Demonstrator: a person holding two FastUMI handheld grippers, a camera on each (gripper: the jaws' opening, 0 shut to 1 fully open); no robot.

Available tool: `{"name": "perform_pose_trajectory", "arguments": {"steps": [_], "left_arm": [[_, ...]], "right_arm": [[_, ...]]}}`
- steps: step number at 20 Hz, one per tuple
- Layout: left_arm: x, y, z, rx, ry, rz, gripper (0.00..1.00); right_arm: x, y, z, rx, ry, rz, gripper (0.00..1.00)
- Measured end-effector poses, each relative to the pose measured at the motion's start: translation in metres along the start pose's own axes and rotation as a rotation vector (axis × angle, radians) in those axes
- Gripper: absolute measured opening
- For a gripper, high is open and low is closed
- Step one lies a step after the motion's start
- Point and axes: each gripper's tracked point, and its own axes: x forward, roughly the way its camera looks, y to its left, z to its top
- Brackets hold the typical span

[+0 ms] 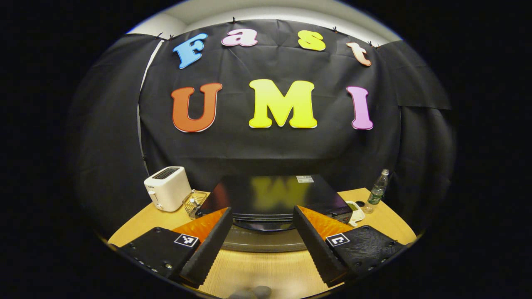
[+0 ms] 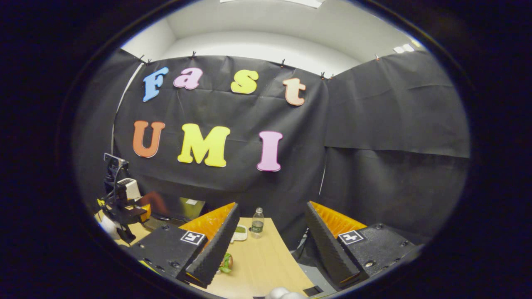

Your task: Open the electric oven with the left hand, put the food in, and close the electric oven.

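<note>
The electric oven [image 1: 276, 199] sits on the wooden table [image 1: 266, 270], straight ahead of the left gripper [image 1: 262, 236] and just beyond its fingertips, so this hand is the nearer one for the door. Both of that gripper's fingers are spread wide and hold nothing; the oven's front edge shows in the gap between them. The oven's long axis runs side to side across the left gripper view, its front facing the gripper. A white toaster [image 1: 167, 188] stands to the oven's left, and a plastic bottle [image 1: 378, 192] to its right.

In the right gripper view, the right gripper [image 2: 269, 245] is also wide open and empty. The food [image 2: 226, 262], something green and brown, lies on the table beside its left finger. The oven lies well off to that gripper's left.
</note>
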Motion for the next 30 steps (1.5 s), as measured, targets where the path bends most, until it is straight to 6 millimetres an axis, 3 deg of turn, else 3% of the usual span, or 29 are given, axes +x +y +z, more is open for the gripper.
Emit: {"name": "perform_pose_trajectory", "arguments": {"steps": [1, 2, 4, 5, 7, 9, 10, 11, 12, 13, 14, 16, 17, 18, 22, 27, 28, 30], "left_arm": [[0.009, -0.001, -0.005, -0.002, 0.014, -0.003, 0.96], [0.017, -0.002, -0.011, -0.005, 0.026, -0.006, 0.95], [0.031, -0.005, -0.019, 0.003, 0.044, -0.015, 0.95], [0.036, -0.007, -0.024, 0.005, 0.057, -0.02, 0.95], [0.044, -0.011, -0.035, 0.017, 0.082, -0.024, 0.95], [0.05, -0.013, -0.042, 0.038, 0.095, -0.027, 0.95], [0.051, -0.013, -0.045, 0.046, 0.094, -0.027, 0.97], [0.053, -0.013, -0.042, 0.042, 0.095, -0.028, 0.98], [0.052, -0.014, -0.045, 0.031, 0.105, -0.026, 0.98], [0.051, -0.014, -0.044, 0.031, 0.104, -0.028, 0.98], [0.051, -0.013, -0.045, 0.035, 0.11, -0.028, 0.99], [0.048, -0.014, -0.047, 0.039, 0.112, -0.032, 0.99], [0.045, -0.014, -0.048, 0.035, 0.112, -0.033, 0.99], [0.041, -0.014, -0.049, 0.035, 0.112, -0.034, 0.99], [0.024, -0.013, -0.056, 0.038, 0.113, -0.037, 0.99], [-0.004, -0.013, -0.077, 0.04, 0.133, -0.041, 0.99], [-0.009, -0.012, -0.084, 0.036, 0.143, -0.041, 0.99], [-0.019, -0.013, -0.093, 0.033, 0.149, -0.046, 0.99]], "right_arm": [[-0.001, -0.002, -0.002, 0.0, 0.007, -0.011, 0.92], [0.0, -0.004, -0.005, 0.004, 0.013, -0.017, 1.0], [0.0, -0.005, -0.012, 0.018, 0.033, -0.031, 1.0], [0.0, -0.006, -0.015, 0.026, 0.042, -0.039, 0.93], [0.001, -0.005, -0.019, 0.032, 0.056, -0.047, 0.92], [0.001, -0.005, -0.024, 0.02, 0.067, -0.048, 0.92], [0.001, -0.005, -0.024, 0.012, 0.067, -0.051, 1.0], [0.001, -0.006, -0.023, 0.009, 0.067, -0.053, 1.0], [0.0, -0.005, -0.024, 0.011, 0.067, -0.054, 0.93], [0.0, -0.004, -0.023, 0.014, 0.066, -0.05, 1.0], [0.001, -0.003, -0.024, 0.015, 0.069, -0.05, 0.93], [-0.001, -0.004, -0.025, 0.018, 0.07, -0.046, 0.93], [-0.001, -0.004, -0.025, 0.016, 0.07, -0.045, 1.0], [-0.001, -0.002, -0.026, 0.015, 0.069, -0.041, 0.92], [-0.005, 0.005, -0.033, 0.005, 0.078, -0.017, 0.93], [-0.012, 0.012, -0.043, 0.004, 0.093, 0.012, 0.93], [-0.014, 0.014, -0.044, 0.005, 0.094, 0.016, 1.0], [-0.019, 0.015, -0.046, 0.002, 0.093, 0.026, 1.0]]}}
